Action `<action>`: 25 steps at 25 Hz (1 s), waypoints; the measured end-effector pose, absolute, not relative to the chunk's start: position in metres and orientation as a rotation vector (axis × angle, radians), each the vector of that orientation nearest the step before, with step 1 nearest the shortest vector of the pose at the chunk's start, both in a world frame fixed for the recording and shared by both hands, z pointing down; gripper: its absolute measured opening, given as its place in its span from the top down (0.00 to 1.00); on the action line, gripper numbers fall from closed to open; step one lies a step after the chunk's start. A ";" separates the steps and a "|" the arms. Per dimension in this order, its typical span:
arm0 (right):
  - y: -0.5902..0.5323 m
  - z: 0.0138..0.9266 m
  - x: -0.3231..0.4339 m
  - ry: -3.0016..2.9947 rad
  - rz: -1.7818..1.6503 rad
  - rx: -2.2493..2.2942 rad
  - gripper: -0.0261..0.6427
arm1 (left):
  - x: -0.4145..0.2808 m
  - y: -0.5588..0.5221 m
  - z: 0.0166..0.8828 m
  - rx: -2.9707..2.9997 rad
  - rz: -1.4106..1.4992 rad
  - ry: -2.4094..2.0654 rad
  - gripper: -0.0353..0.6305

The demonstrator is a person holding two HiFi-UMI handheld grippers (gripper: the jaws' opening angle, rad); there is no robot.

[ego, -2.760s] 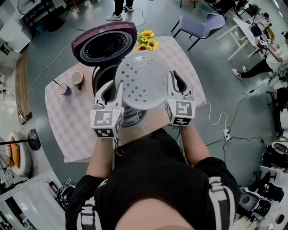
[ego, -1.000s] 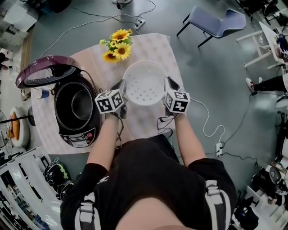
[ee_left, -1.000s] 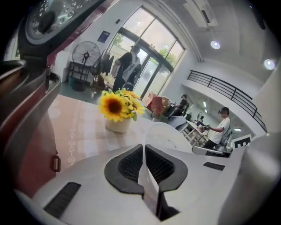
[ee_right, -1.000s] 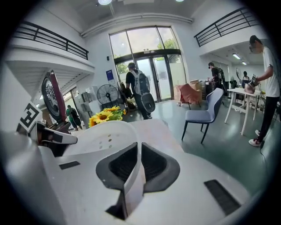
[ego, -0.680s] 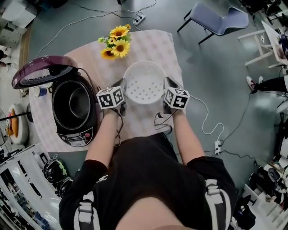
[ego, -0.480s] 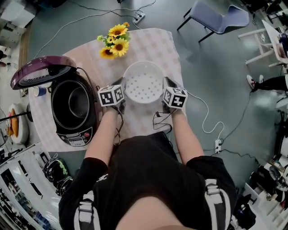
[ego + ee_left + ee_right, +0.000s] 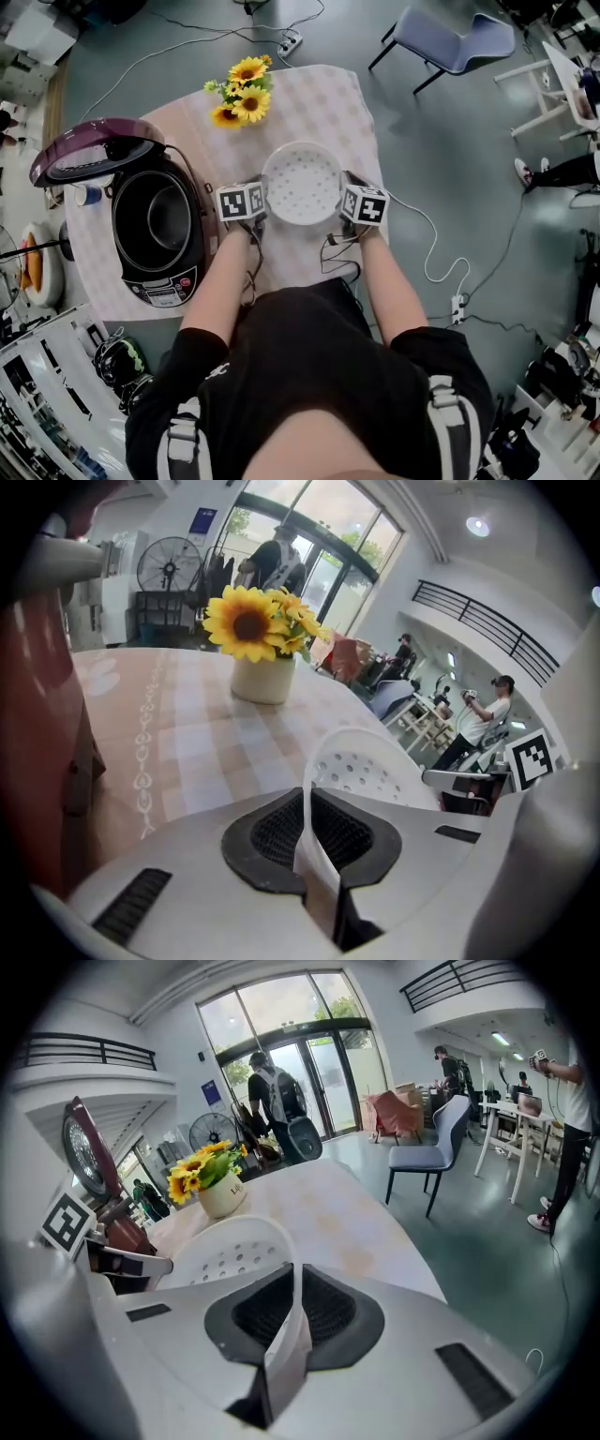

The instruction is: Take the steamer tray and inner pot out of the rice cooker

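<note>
The white perforated steamer tray was out of the rice cooker, held over the checked tablecloth to the cooker's right, near the person's body. The left gripper was clenched on the tray's left rim and the right gripper on its right rim. Each gripper view showed the thin white edge pinched between the black ribbed pads. Whether the tray's base touched the cloth could not be told.

The rice cooker stood at the table's left side with its purple lid raised, and the dark inner pot sat inside it. A white vase of sunflowers stood at the far edge of the table, beyond the tray. A blue-grey chair stood on the floor to the far right, well apart from the table.
</note>
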State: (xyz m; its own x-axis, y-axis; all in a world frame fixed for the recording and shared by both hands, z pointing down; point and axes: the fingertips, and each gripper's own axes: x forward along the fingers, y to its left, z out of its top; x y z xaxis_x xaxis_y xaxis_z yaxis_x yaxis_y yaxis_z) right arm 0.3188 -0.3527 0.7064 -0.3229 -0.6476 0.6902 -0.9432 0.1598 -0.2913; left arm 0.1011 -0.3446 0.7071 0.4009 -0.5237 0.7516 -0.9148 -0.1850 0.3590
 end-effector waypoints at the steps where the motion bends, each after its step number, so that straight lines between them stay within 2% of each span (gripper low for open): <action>1: -0.352 0.707 0.318 -2.040 0.997 1.503 0.92 | 0.101 -0.344 0.707 1.845 0.608 -1.235 0.91; 6: -0.357 0.693 0.322 -2.070 0.961 1.552 0.89 | 0.100 -0.346 0.691 1.916 0.635 -1.278 0.90; 10: -0.366 0.652 0.318 -2.153 0.815 1.614 0.86 | 0.101 -0.354 0.654 2.036 0.601 -1.366 0.85; 17: -0.370 0.466 0.274 -2.493 0.302 1.764 0.86 | 0.101 -0.352 0.494 2.419 0.396 -1.622 0.84; 22: -0.330 0.360 0.235 -2.655 -0.061 1.815 0.86 | 0.084 -0.313 0.384 2.588 0.161 -1.717 0.85; 25: -0.296 0.318 0.212 -2.719 -0.209 1.797 0.93 | 0.068 -0.278 0.344 2.625 0.110 -1.758 0.92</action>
State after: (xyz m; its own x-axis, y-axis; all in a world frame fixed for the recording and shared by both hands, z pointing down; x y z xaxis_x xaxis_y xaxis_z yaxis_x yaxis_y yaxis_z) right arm 0.2121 -0.2958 0.3184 -0.3889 -0.9048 -0.1734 -0.9207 0.3884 0.0381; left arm 0.0684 -0.2777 0.3436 0.3789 -0.9243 0.0467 -0.9229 -0.3811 -0.0550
